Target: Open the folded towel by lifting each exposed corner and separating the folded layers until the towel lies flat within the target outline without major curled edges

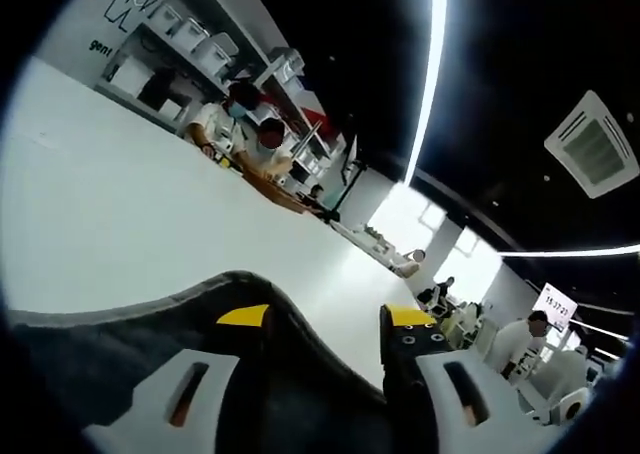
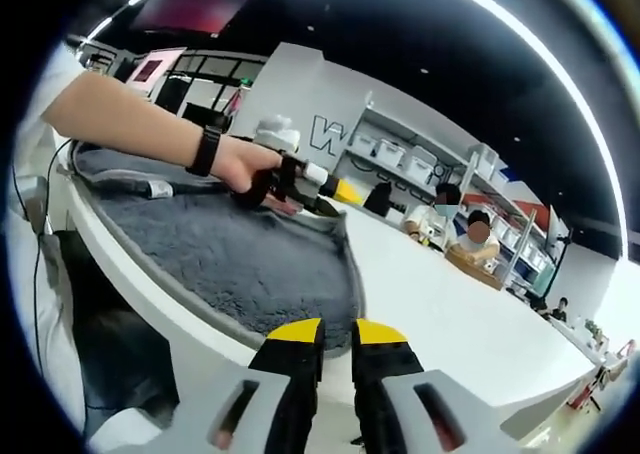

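Observation:
A dark grey towel (image 2: 230, 254) lies spread on the white table (image 2: 450, 314). My right gripper (image 2: 338, 332) is at the towel's near corner. Its yellow-tipped jaws are almost together, and the corner runs in between the tips. A person's hand (image 2: 235, 164) holds my left gripper (image 2: 325, 199) at the far edge, where the hem is slightly raised. In the left gripper view, my left gripper (image 1: 327, 319) has its jaws wide apart. The towel (image 1: 150, 344) humps over the left jaw and fills the gap down to the right jaw.
The white table (image 1: 150, 204) stretches far beyond the towel. Two seated people (image 1: 250, 134) work at its far end, in front of shelves with white bins (image 1: 190, 34). The table's near edge (image 2: 150, 274) runs just under the towel's hem.

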Demonstrator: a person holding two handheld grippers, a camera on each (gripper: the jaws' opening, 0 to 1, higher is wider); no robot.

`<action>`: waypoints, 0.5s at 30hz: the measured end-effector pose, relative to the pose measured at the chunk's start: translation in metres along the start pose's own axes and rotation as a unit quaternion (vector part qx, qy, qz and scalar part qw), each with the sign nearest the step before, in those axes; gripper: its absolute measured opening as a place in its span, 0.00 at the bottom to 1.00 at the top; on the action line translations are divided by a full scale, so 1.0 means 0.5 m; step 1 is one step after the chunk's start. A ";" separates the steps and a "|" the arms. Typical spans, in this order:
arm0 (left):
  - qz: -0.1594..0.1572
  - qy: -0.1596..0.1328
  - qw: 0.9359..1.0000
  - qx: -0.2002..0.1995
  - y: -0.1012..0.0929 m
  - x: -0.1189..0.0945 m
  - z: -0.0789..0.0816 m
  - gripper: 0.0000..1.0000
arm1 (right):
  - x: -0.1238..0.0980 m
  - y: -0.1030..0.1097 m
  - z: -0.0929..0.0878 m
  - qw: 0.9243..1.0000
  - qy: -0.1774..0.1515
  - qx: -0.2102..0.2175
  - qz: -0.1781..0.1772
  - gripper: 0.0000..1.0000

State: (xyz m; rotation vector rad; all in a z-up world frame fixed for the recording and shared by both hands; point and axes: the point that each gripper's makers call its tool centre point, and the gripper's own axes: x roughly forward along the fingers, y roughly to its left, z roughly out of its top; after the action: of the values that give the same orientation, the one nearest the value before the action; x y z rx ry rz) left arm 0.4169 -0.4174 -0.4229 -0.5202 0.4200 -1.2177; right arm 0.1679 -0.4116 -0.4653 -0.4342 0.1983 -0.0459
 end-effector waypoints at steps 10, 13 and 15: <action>0.021 0.033 0.999 0.013 0.010 0.026 -0.026 0.45 | 0.000 -0.015 -0.020 1.000 0.013 0.016 -0.009 0.00; 0.024 0.037 0.999 0.012 0.011 0.030 -0.029 0.46 | 0.000 -0.015 -0.020 1.000 0.013 0.017 -0.009 0.00; 0.022 0.041 0.999 0.016 0.007 0.039 -0.033 0.46 | 0.003 -0.009 -0.023 1.000 0.015 0.016 -0.004 0.00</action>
State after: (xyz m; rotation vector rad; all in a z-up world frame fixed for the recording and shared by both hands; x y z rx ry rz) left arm 0.4158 -0.4375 -0.4391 -0.4321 0.4782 -1.2035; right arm 0.1672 -0.4205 -0.4739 -0.4032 0.2248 -0.0630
